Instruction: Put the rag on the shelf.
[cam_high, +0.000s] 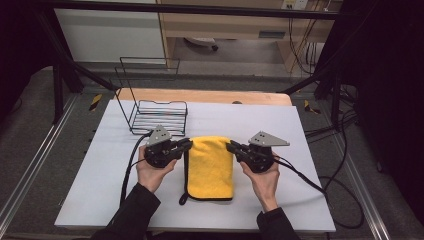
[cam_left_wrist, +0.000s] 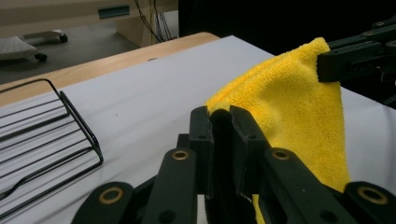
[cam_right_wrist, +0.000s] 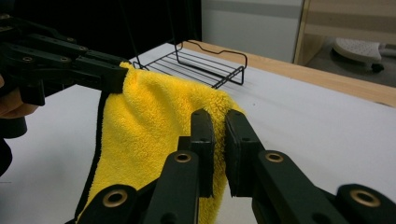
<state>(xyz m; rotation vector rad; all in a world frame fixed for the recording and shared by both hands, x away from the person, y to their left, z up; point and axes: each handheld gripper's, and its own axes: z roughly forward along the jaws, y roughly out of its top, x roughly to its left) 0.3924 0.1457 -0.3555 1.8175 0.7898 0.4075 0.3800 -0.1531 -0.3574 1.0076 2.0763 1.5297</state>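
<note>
White and flat, the counter is taking up the middle of the high view, with a strip of bare wood along its far edge and grey floor lying around it. A black wire rack is standing at the counter's upper left, well apart from the work.

At the centre of the high view a yellow cloth with a dark trimmed edge is hanging between the two claws, its lower end resting on the counter toward the bottom of the frame. The left claw is coming in from the left and is clenched on the cloth's upper left corner; in the left gripper view its jaws are standing nearly together with the yellow cloth pinched between them. The right claw is coming in from the right and is gripping the cloth's upper right corner; in the right gripper view its jaws are pressing close on the cloth's top edge, and the left claw is showing at the upper left of that frame, holding the far corner. The cloth's top edge is sagging slightly between both grips. A hand is wrapping each gripper from below, the sleeves entering at the bottom edge of the high view.
</note>
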